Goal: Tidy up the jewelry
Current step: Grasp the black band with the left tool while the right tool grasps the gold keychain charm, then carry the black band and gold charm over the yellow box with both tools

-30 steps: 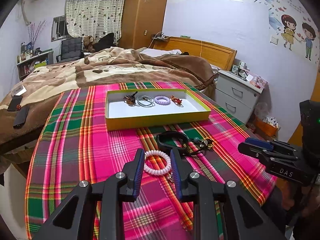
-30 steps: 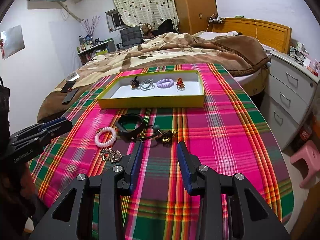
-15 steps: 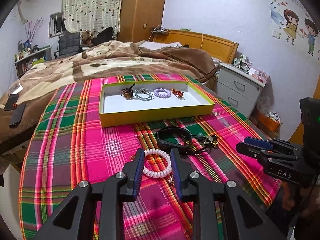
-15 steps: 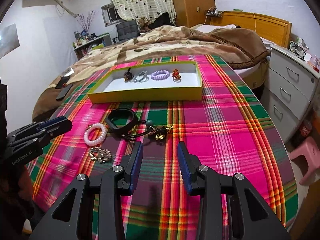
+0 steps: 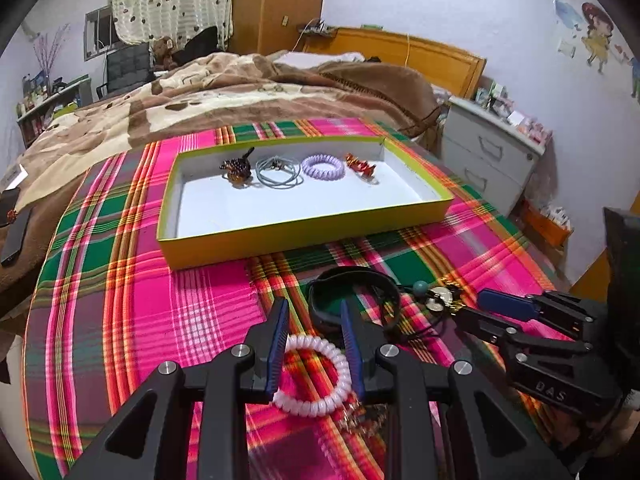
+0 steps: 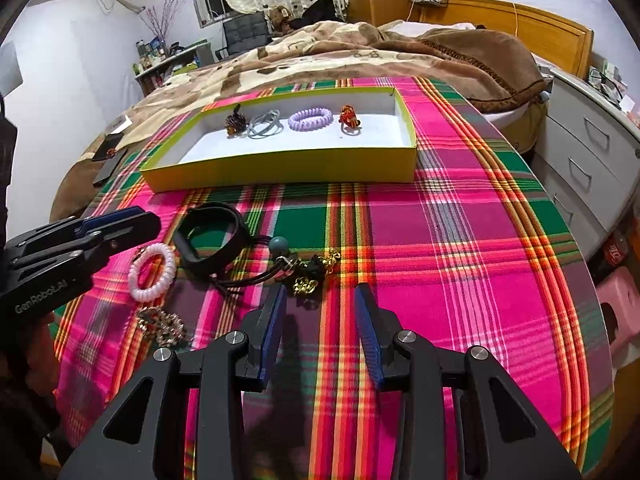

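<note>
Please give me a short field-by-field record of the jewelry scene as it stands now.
Tray: yellow cardboard tray on plaid cloth
In tray: brown beaded clip, grey hair ties, purple coil tie, red ornament
On cloth: white coil bracelet, black strap band, gold chain piece
Left gripper: open, over white bracelet
Right gripper: open, empty

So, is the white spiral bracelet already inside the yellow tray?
No, the white spiral bracelet lies on the plaid cloth, outside the yellow tray.
</note>
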{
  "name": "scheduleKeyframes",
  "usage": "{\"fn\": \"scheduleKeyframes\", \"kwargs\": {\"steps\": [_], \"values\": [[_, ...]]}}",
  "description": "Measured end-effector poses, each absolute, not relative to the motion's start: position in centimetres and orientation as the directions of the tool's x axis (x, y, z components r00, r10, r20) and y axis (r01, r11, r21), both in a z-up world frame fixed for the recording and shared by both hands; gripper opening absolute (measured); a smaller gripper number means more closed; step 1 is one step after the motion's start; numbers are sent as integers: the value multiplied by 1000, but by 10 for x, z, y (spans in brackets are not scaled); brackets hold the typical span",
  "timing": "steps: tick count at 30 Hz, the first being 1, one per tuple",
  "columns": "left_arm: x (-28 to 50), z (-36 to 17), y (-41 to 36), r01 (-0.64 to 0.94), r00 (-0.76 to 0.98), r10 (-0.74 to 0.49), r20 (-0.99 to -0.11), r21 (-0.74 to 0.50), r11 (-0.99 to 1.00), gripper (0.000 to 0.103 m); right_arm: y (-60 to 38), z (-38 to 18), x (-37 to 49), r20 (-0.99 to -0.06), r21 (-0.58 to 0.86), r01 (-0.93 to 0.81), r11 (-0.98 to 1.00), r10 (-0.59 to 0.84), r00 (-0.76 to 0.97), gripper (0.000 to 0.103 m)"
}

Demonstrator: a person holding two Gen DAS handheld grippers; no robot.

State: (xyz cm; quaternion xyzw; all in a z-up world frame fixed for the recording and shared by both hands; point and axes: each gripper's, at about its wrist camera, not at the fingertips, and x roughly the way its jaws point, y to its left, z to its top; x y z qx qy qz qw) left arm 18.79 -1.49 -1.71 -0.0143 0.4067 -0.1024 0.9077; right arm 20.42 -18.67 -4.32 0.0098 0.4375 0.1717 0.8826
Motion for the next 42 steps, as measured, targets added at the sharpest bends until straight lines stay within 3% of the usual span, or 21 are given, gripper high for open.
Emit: {"fn": "scheduleKeyframes", "kwargs": {"steps": [10, 13, 15, 18, 27, 42], "values": [[215, -34, -25, 167, 589, -179, -788, -98, 981, 26, -176, -46, 215, -781, 92, -314, 945, 264, 566, 36], [218, -36, -27, 167, 586, -177, -791, -96, 981, 26, -172, -46, 217, -785, 77, -325, 943, 258, 563, 23], [219, -37, -27, 165, 585, -178, -791, -98, 981, 20, -171, -47, 216, -786, 65, -326, 943, 250, 565, 18], [220, -37, -27, 163, 587, -175, -790, -96, 982, 14, -172, -46, 216, -785, 73, -325, 943, 255, 565, 18], [211, -32, -18, 153, 613, -191, -767, -121, 981, 8, -184, -41, 210, -767, 108, -294, 950, 268, 583, 17], [187, -8, -1, 151, 665, -232, -710, -177, 973, 7, -195, -18, 200, -720, 143, -275, 951, 290, 631, 17]]}}
